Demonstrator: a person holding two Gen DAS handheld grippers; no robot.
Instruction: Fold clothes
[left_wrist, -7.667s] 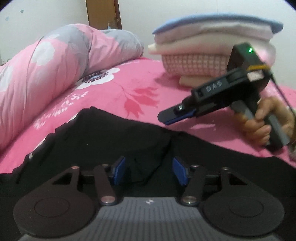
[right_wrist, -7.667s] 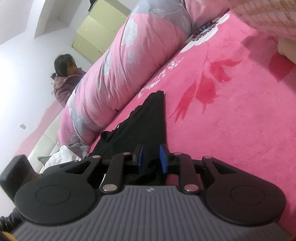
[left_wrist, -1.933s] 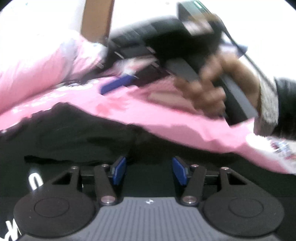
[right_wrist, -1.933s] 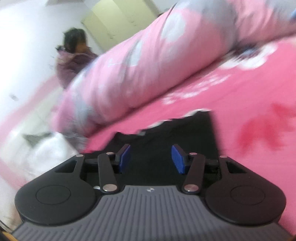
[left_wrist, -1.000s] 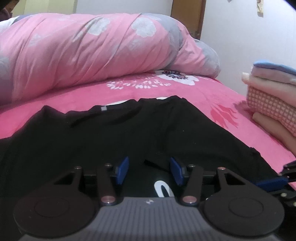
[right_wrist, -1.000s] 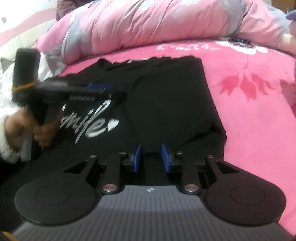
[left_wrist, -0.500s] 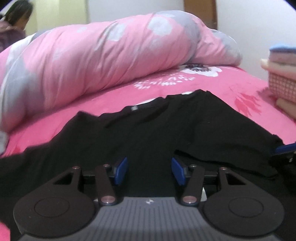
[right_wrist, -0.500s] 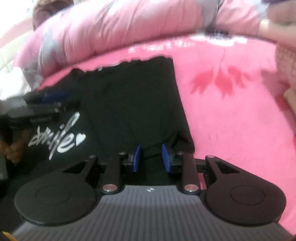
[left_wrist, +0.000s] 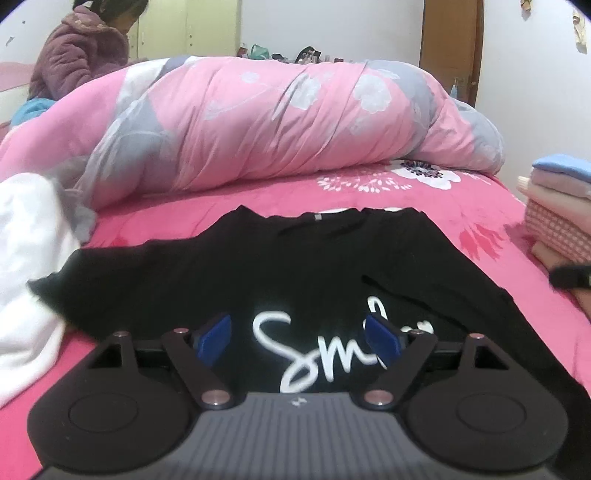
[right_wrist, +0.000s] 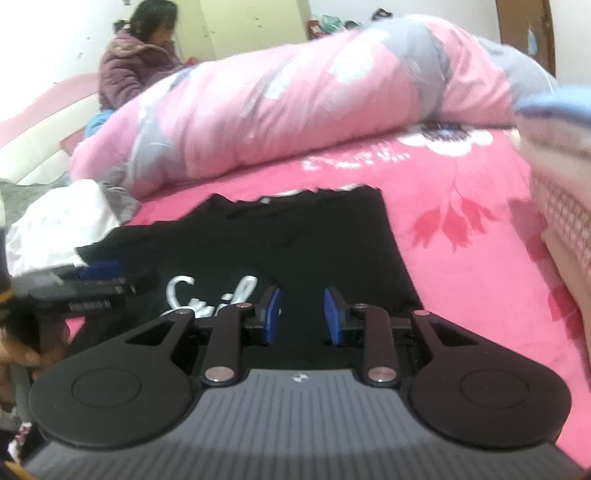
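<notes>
Black tee (left_wrist: 295, 273) lies flat on the pink bed (left_wrist: 443, 206), right side already folded in, both grippers, left gripper (left_wrist: 301, 338) and right gripper (right_wrist: 302, 314), spread empty above it, so probably the far-left sleeve (left_wrist: 59, 284) needs pinching next.

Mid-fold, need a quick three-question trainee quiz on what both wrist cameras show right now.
1. True or false: the right gripper is shut on the black T-shirt.
2. Which sleeve is already folded over the print: A wearer-side left in the left wrist view, B the one on the right of that view?
3. What lies just left of the shirt?

Key: 1 false, both the right and the left gripper are open. 2 B. 3 a white garment.
</notes>
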